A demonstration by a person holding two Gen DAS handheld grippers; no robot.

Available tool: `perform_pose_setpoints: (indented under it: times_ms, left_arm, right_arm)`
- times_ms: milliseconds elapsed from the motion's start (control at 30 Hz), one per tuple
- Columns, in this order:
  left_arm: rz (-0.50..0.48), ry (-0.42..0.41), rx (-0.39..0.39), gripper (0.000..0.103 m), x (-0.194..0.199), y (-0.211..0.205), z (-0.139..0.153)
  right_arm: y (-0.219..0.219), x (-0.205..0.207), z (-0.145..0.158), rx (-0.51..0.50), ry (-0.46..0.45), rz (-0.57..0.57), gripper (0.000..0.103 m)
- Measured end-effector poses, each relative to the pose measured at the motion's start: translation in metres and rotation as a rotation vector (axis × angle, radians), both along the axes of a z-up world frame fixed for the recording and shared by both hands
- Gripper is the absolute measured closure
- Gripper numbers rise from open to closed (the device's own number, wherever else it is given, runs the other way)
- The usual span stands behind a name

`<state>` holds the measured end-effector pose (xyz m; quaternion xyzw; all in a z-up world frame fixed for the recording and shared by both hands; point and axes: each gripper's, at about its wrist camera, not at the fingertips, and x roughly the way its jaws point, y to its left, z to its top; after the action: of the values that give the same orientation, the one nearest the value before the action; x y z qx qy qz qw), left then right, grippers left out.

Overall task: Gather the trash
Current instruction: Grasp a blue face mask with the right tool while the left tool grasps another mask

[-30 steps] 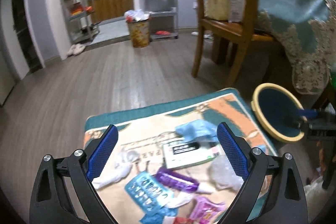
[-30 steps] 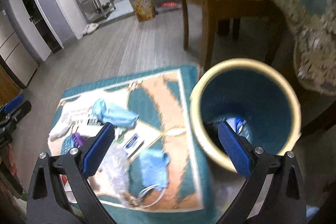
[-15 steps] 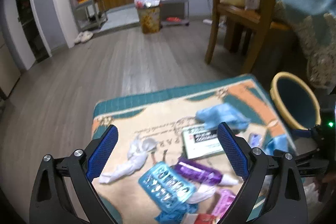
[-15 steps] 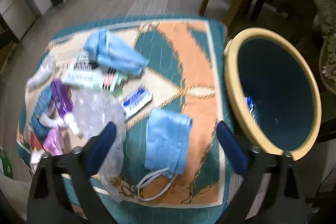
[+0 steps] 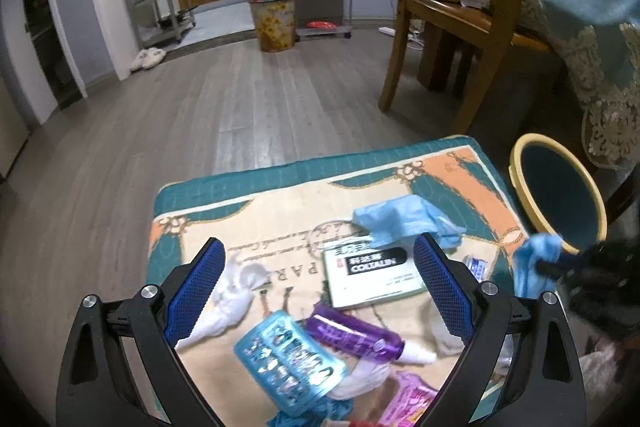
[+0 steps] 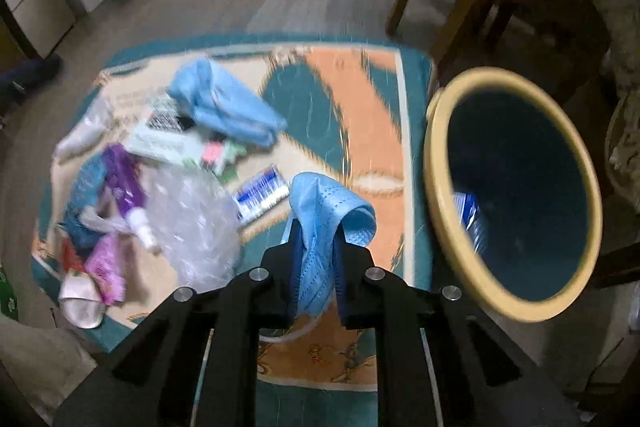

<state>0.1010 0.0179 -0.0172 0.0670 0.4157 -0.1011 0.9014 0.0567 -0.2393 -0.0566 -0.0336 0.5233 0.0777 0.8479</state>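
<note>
Trash lies scattered on a patterned mat (image 5: 280, 183): a white box (image 5: 372, 275), a purple tube (image 5: 352, 335), a blue blister pack (image 5: 288, 355), a white tissue (image 5: 228, 303) and a crumpled blue mask (image 5: 400, 223). My left gripper (image 5: 320, 251) hangs open above this pile, holding nothing. My right gripper (image 6: 318, 233) is closing its jaws on a second blue face mask (image 6: 320, 195), and the pads pinch it. That mask (image 5: 532, 263) also shows at the mat's right edge. The yellow-rimmed bin (image 6: 436, 163) stands just right of it.
A clear plastic bag (image 6: 192, 223) and a small blue-white packet (image 6: 260, 195) lie left of my right gripper. A wooden chair (image 5: 452, 7) and a table with a lace-edged cloth (image 5: 592, 27) stand behind the bin. A full waste bin (image 5: 274, 23) and shelves are far back.
My right gripper swung from over the yellow-rimmed bin to the mat and its jaws closed from wide open onto the blue mask. The left gripper sank a little toward the pile, still open.
</note>
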Motion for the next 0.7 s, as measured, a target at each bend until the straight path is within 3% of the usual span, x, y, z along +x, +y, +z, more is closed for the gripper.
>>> perform_pose_setpoints:
  times_ms: [133,233,367,700]
  left_arm:
    - [-0.023,0.02,0.015,0.009,0.008,-0.017,-0.007]
    - [-0.046,0.032,0.014,0.009,0.015,-0.033,-0.017]
    - [-0.093,0.034,0.078,0.009,0.021,-0.057,-0.034]
    - [-0.104,0.108,0.061,0.009,0.045,-0.091,-0.067]
  right_arm:
    - [-0.008,0.002,0.044,0.019,-0.059,0.065,0.09]
    - [-0.013,0.003,0.056,0.012,-0.103,0.078,0.09]
    - [-0.029,0.009,0.051,0.128,-0.098,0.029,0.09]
    - [-0.05,0.017,0.042,0.155,-0.091,0.021,0.09]
